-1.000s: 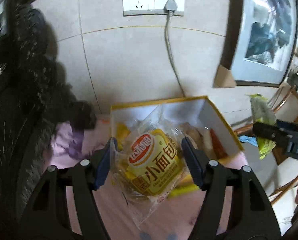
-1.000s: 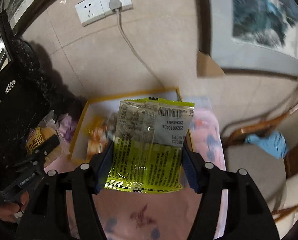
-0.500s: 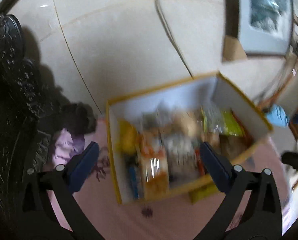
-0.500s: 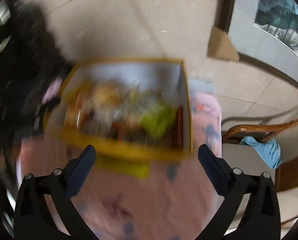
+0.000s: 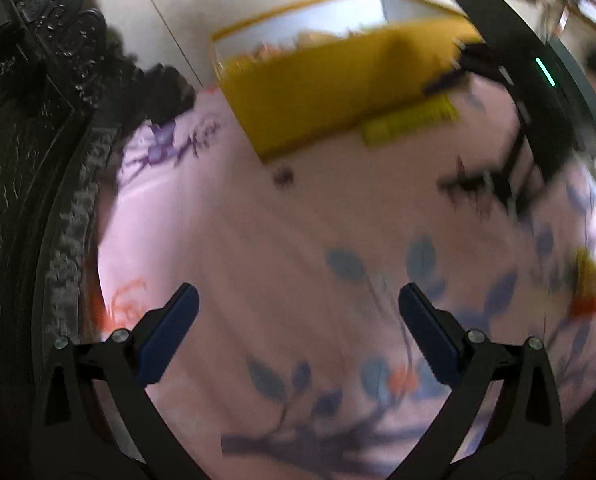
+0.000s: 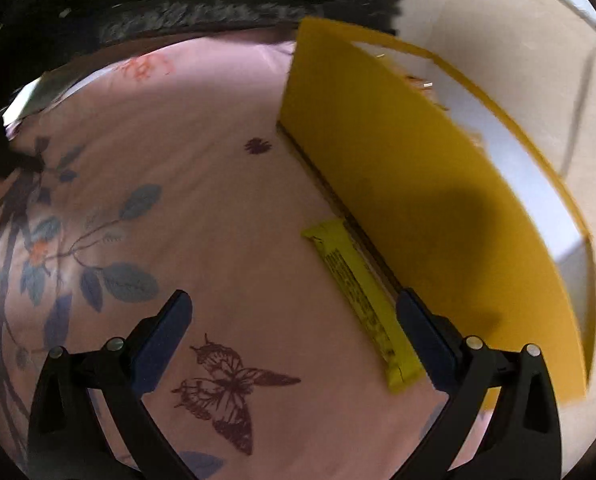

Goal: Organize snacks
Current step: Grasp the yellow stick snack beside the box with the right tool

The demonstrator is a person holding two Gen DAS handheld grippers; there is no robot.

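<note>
The yellow snack box (image 5: pixel 338 92) stands on the pink floral cloth, and a few packets show blurred over its rim. My left gripper (image 5: pixel 298 292) hangs open and empty over the cloth, in front of the box. My right gripper (image 6: pixel 293 297) is also open with nothing between its pads, low beside the box's yellow front wall (image 6: pixel 418 200). A long yellow snack bar (image 6: pixel 358 296) lies flat on the cloth along the foot of that wall, just inside the right finger. The left wrist view shows the same bar (image 5: pixel 410 124) as a blur.
Dark carved furniture (image 5: pixel 29 140) borders the cloth on the left. A tiled wall (image 6: pixel 518 40) rises behind the box. The black body of the right-hand tool (image 5: pixel 538 92) crosses the right of the left wrist view, blurred. The cloth carries leaf and butterfly prints (image 6: pixel 225 384).
A second ago my left gripper held a bread packet and my right a green packet over the box. Both have let go, opened wide and dropped down in front of the box.
</note>
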